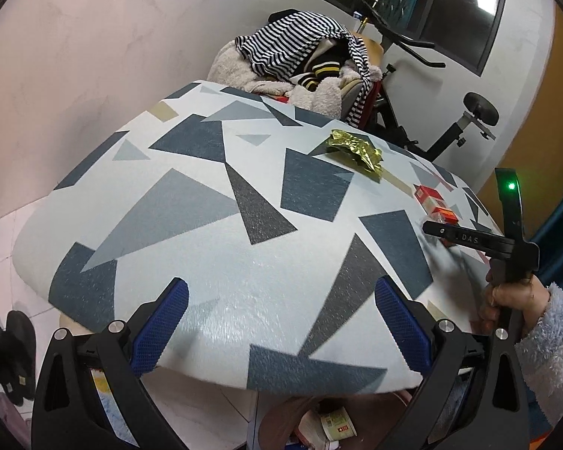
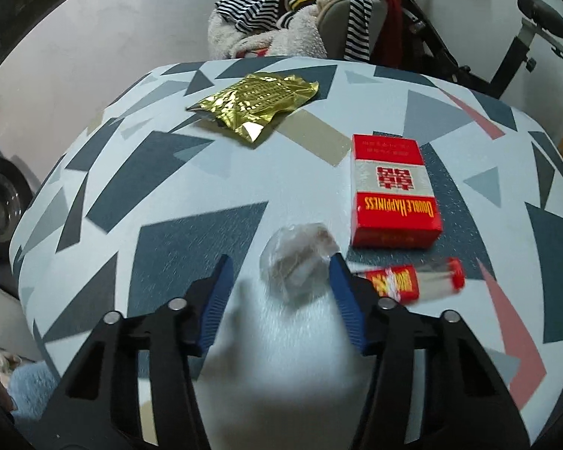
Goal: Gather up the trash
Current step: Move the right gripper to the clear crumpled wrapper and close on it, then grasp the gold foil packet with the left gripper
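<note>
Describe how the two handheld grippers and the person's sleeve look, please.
Both the left gripper and the right gripper have black plastic frames with round silver pivot bolts and two fingers faced with blue ribbed pads. Seen from the left wrist, the right unit bears white letters and a small green light. The sleeve is fluffy pale blue fleece.

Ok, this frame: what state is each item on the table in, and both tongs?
Gold wrapper: crumpled, flat on table.
Red box: closed, lying flat.
Clear plastic wad: crumpled, between right tongs' fingers, not clamped.
Small red pack: lying on its side.
Left tongs: open, empty.
Right tongs: open around wad.
</note>
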Tool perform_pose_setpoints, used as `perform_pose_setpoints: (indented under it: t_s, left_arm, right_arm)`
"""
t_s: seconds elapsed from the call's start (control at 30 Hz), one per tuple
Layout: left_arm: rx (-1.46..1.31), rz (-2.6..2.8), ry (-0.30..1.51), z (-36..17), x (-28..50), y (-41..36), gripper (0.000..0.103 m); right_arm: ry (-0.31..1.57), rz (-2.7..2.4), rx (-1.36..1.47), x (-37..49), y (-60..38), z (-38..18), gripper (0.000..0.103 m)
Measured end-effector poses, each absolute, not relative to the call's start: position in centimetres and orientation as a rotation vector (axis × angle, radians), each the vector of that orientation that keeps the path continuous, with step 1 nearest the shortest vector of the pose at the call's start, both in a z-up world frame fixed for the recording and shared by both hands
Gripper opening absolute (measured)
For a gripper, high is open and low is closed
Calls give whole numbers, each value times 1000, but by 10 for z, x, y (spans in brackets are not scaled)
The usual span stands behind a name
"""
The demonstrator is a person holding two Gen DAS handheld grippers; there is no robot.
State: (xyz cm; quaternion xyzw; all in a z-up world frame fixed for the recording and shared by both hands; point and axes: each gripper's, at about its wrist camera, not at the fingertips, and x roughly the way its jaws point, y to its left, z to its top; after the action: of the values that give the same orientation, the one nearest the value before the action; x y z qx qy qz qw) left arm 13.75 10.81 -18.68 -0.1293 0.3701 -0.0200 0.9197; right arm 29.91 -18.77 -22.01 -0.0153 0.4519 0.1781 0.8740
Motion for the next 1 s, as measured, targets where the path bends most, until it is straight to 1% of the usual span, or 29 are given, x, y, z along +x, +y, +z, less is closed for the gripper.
perform_pose_setpoints:
  t_s: [0.03, 0.2, 0.43, 0.57, 0.73, 1.0]
  left_arm:
    - [-266, -42, 761, -187, 140, 108, 97]
    - [-256, -70, 766, -191, 157, 100, 97]
    - [-220, -151, 759, -184, 194, 76, 97]
    - [-230, -230, 760, -179, 228, 60, 97]
    - [-115, -263, 739, -173, 290, 32, 97]
    - [24, -335, 796, -180, 422, 0, 97]
  right_arm:
    - [942, 380, -35, 300, -187, -221, 37]
    - [874, 408, -16, 296, -192, -222, 30]
    - [751, 341, 95, 286, -215, -215, 30]
    - [729, 316, 115, 284, -217, -210, 30]
    - [702, 336, 107, 280, -221, -205, 30]
    - [709, 336, 148, 279, -229, -204, 30]
